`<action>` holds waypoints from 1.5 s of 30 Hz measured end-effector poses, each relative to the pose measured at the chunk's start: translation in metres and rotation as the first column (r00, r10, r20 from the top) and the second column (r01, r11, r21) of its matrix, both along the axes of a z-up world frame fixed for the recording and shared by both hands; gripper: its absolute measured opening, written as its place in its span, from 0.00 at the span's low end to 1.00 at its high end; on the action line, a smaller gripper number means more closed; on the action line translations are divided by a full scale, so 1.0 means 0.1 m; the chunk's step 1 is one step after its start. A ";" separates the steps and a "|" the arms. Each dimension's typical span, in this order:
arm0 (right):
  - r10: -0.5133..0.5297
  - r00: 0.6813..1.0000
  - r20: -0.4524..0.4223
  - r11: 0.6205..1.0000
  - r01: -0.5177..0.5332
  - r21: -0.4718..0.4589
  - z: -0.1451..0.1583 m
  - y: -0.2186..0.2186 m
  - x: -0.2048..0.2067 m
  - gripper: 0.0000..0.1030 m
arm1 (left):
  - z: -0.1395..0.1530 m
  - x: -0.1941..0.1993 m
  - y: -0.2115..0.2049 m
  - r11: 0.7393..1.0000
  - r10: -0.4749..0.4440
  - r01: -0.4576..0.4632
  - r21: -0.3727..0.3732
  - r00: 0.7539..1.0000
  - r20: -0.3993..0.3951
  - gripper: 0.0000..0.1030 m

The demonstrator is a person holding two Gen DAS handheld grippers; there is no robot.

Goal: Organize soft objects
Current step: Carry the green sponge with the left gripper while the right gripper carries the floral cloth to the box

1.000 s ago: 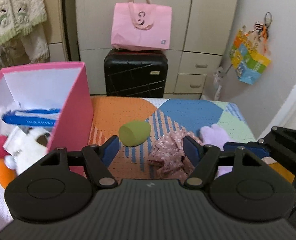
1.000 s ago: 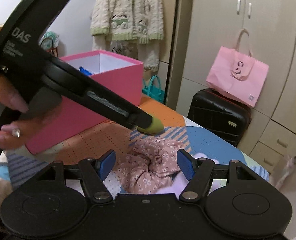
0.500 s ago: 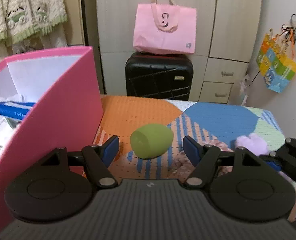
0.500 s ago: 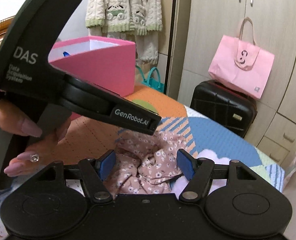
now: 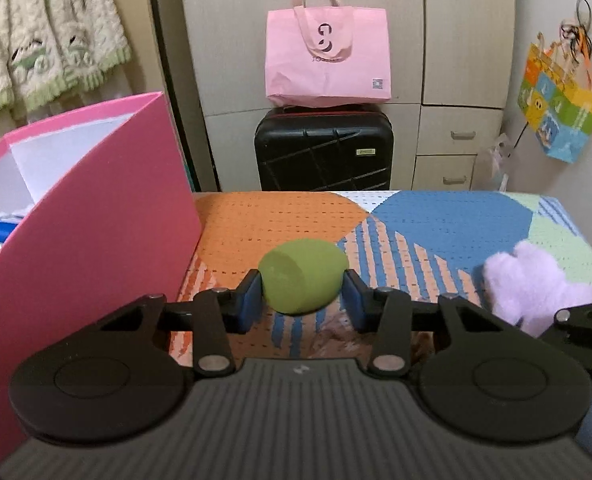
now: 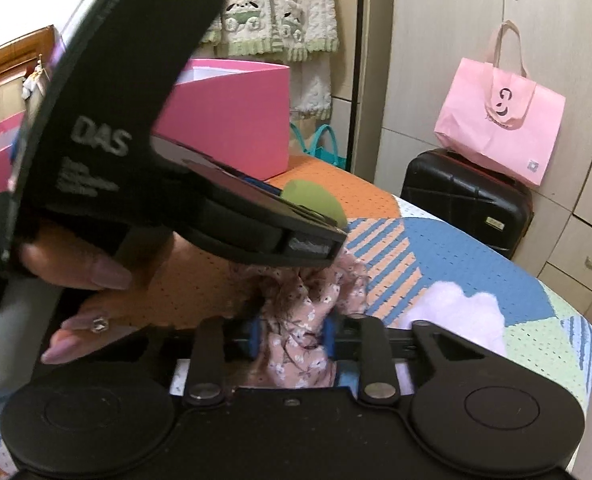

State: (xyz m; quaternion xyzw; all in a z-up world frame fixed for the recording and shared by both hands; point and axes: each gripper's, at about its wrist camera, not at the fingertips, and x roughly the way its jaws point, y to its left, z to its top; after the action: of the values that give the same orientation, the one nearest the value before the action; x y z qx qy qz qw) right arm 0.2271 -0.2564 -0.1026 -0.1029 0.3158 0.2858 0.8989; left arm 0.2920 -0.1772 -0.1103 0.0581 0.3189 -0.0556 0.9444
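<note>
Your left gripper is closing, its blue pads already pressing both sides of the green makeup sponge on the patterned mat just beside the pink box. Your right gripper is clamped on the floral scrunchie nearer you. Squeeze only enough to hold, lift both straight up to clear the box wall, and keep the two tools from colliding.
</note>
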 end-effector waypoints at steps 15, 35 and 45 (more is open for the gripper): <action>-0.161 0.987 0.011 0.986 0.160 0.053 0.17 -0.02 -0.37 0.21 | 0.27 -0.27 0.10 0.994 -0.061 0.063 -0.085 0.998 0.026 0.40; -0.454 0.890 -0.039 0.870 0.452 0.198 0.24 -0.13 -1.20 0.22 | 0.51 -1.29 0.42 0.940 -0.314 0.312 -0.139 0.949 0.005 0.40; -0.491 0.868 -0.078 0.853 0.497 0.160 0.14 -0.01 -1.54 0.24 | 0.44 -1.69 0.65 0.920 -0.373 0.357 -0.164 0.924 -0.084 0.40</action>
State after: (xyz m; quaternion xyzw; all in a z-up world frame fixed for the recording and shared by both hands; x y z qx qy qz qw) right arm 0.0730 -0.2576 -0.0881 0.0661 0.3208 0.0739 0.9420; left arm 0.1232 -0.1119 -0.0667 0.0442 0.3508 -0.2572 0.8994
